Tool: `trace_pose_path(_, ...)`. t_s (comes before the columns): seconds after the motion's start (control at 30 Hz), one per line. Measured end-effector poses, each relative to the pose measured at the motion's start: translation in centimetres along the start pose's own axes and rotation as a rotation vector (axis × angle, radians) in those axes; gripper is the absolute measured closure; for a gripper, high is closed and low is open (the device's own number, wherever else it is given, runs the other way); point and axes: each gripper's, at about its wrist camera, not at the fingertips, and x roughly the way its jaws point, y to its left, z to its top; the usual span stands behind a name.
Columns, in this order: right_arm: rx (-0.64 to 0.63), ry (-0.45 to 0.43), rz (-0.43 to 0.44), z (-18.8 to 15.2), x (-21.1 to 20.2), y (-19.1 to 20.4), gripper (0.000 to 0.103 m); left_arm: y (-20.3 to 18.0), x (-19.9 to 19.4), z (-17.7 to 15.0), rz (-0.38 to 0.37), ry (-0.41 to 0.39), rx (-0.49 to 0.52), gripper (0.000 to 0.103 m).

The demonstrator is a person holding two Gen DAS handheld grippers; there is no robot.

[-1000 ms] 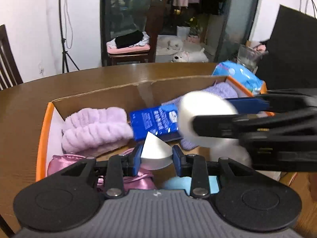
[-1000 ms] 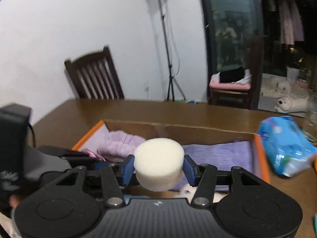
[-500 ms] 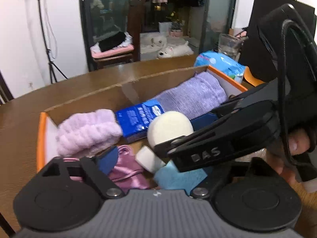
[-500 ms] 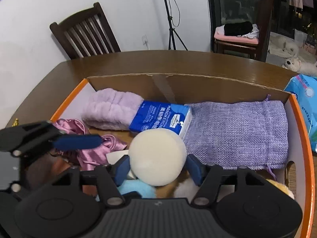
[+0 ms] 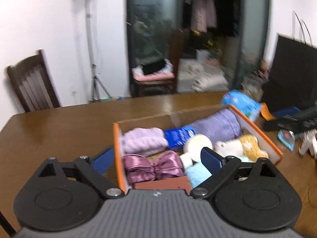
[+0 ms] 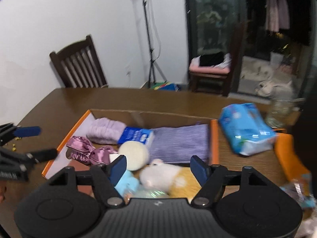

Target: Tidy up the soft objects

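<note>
Left gripper [image 5: 157, 159], seen from its own wrist camera, with its blue-padded fingers spread wide and nothing between them; it hovers at the near left corner of an orange-edged cardboard box [image 5: 117, 148]. Right gripper [image 6: 158, 167], likewise spread wide and empty, hovers over the near side of the same box [image 6: 214, 138]. The box rests on a brown wooden surface [image 5: 69, 127] and holds the soft objects: a fluffy lilac headband [image 6: 106, 130] at the far left, a blue tissue pack [image 6: 135, 135] just to its right, and a purple woven pouch [image 6: 178, 140] along the far right. Nearer lie a pink satin scrunchie [image 6: 89, 152] at the left, a round cream sponge [image 6: 133, 155] near the centre with a small white wedge sponge [image 6: 114, 157] beside it, a light blue plush item [image 6: 126, 182], and a white and yellow plush toy [image 6: 168, 175] at the near right. Outside the box, on the surface to its right, lies a light blue plastic pack [image 6: 245, 128]. A dark wooden chair [image 6: 77, 65] stands beyond the far edge of the surface, against a white wall.
</note>
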Motion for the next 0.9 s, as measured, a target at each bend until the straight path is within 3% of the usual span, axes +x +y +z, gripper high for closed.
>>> trace_pose_path(0.1,0.041,-0.107,-0.030,-1.7,-3.4,-1.3,0.024,0.1,-2.3,-0.7,0.033,-0.078,-0.045,0.005)
trace_pose_path(0.17,0.053,-0.178,-0.055,-2.8,-5.0,-1.6,0.019,-0.4,-4.0,-1.7,0.066,-0.191,-0.064,0.001)
trace_pose_path(0.23,0.052,-0.251,-0.080,-4.1,-6.1,-1.3,0.019,-1.1,-5.1,-2.8,0.097,-0.280,-0.065,0.001)
trace_pose_path(0.33,0.047,-0.307,-0.069,-5.8,-7.1,-0.8,0.018,-1.8,-6.2,-4.1,0.107,-0.346,-0.078,0.001)
trace_pose_path(0.67,0.071,-0.408,-0.070,-9.5,-9.1,0.4,0.018,-3.3,-9.1,-6.5,0.092,-0.400,-0.080,0.001)
trace_pose_path(0.73,0.073,-0.429,-0.083,-10.8,-10.0,0.9,0.018,-3.8,-10.4,-8.2,0.123,-0.403,-0.079,0.001)
trace_pose_path(0.83,0.049,-0.490,-0.057,-14.9,-11.7,1.9,0.015,-4.3,-13.0,-11.8,0.098,-0.412,-0.061,0.000)
trace_pose_path(0.9,0.034,-0.481,-0.056,-17.4,-12.5,2.8,0.015,-4.6,-14.7,-14.1,0.087,-0.413,-0.059,0.000)
